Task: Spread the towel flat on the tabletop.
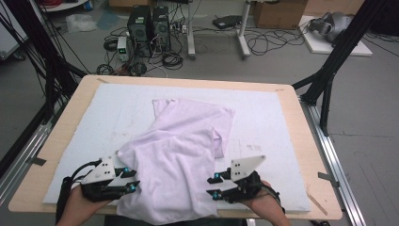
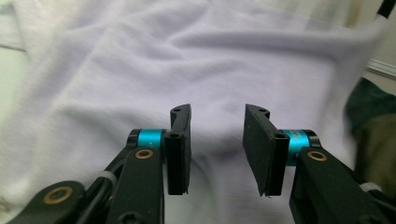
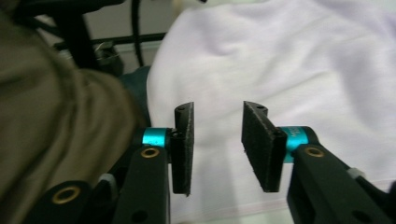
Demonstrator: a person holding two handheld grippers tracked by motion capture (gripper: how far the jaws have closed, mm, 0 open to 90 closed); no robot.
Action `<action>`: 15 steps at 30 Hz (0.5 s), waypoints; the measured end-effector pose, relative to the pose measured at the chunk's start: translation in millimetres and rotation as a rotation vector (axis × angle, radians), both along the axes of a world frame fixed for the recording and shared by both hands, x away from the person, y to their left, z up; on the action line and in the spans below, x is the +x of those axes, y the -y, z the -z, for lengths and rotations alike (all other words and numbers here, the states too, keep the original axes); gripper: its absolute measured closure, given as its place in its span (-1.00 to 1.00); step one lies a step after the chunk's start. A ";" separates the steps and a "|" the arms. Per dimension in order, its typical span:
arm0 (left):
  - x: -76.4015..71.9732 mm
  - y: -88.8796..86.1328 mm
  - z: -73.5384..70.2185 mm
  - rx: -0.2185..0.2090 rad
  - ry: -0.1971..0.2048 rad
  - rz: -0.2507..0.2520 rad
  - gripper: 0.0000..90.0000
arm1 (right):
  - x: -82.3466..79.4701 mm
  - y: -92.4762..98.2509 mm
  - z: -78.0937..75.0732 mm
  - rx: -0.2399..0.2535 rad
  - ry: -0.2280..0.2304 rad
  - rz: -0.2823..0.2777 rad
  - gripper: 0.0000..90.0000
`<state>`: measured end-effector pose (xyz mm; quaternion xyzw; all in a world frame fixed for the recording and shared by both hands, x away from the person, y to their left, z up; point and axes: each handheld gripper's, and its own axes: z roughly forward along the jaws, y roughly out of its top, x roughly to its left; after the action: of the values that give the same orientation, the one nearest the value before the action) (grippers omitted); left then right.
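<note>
A pale lilac cloth (image 1: 179,155) lies crumpled and partly folded on the white mat (image 1: 113,117), with its near edge hanging over the table's front. My left gripper (image 1: 132,179) sits at the cloth's near left edge and my right gripper (image 1: 212,185) at its near right edge, both pointing inward. In the left gripper view the gripper (image 2: 217,112) stands open above the cloth (image 2: 187,60), with nothing pinched. In the right gripper view the gripper (image 3: 218,109) is also open over the cloth (image 3: 289,60), and its pads are bare.
The mat lies on a wooden tabletop (image 1: 306,141) with metal rails along both sides. Black frame posts (image 1: 329,70) stand at the far corners. Computer towers (image 1: 148,28) and loose cables lie on the floor beyond. The person's olive clothing (image 3: 56,121) is close at the right gripper view's left.
</note>
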<state>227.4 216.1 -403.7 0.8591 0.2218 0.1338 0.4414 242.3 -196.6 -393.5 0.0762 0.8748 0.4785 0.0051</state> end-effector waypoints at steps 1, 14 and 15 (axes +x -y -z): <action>5.7 1.2 1.9 0.015 -0.002 -0.011 0.37 | 7.3 -1.4 1.8 -0.008 0.002 0.018 0.40; 48.0 15.4 34.9 0.079 -0.120 -0.018 0.53 | 72.5 -27.4 50.0 -0.193 -0.038 0.153 0.46; 47.3 15.7 34.9 0.078 -0.116 -0.012 0.62 | 72.1 -26.5 50.7 -0.187 -0.026 0.166 0.58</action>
<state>274.7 200.4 -438.6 0.8807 0.2469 0.0949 0.3930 314.5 -170.1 -444.2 0.1540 0.9062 0.3917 0.0405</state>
